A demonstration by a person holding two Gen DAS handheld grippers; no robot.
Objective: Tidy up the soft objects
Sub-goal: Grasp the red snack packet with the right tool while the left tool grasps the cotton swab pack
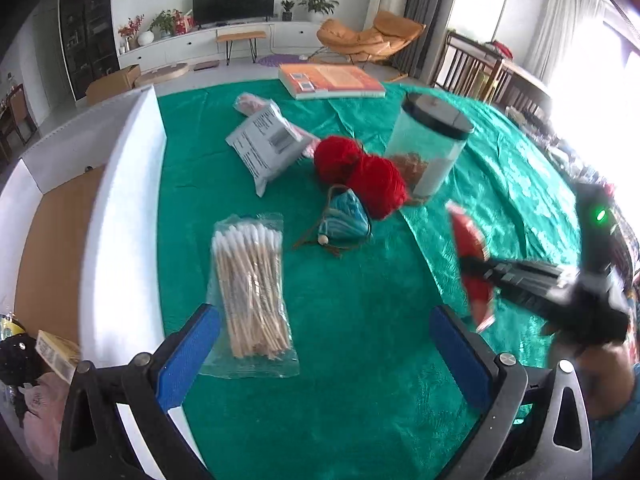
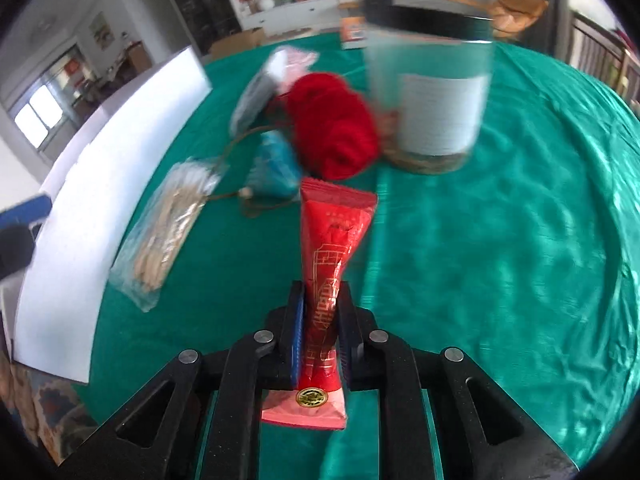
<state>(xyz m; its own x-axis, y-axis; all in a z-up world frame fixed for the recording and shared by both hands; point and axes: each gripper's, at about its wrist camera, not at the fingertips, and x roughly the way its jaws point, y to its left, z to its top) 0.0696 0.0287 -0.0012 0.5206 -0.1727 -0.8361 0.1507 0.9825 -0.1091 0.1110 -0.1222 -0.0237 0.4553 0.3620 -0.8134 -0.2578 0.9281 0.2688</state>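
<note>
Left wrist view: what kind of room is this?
Most likely a home living room: a flat-screen TV on a long white cabinet, an orange lounge chair, and potted plants.

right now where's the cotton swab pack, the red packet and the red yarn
cotton swab pack (image 1: 250,292), left wrist view, middle of the sticks
red packet (image 2: 332,248), right wrist view, upper body
red yarn (image 1: 360,174), left wrist view, between both balls

Things around the green table

A clear plastic jar with a black lid (image 1: 430,142) stands on the shiny green tablecloth (image 1: 360,340). A flat orange book (image 1: 332,80) lies far back. A black TV (image 1: 234,0) and an orange lounge chair (image 1: 370,36) are behind.
</note>
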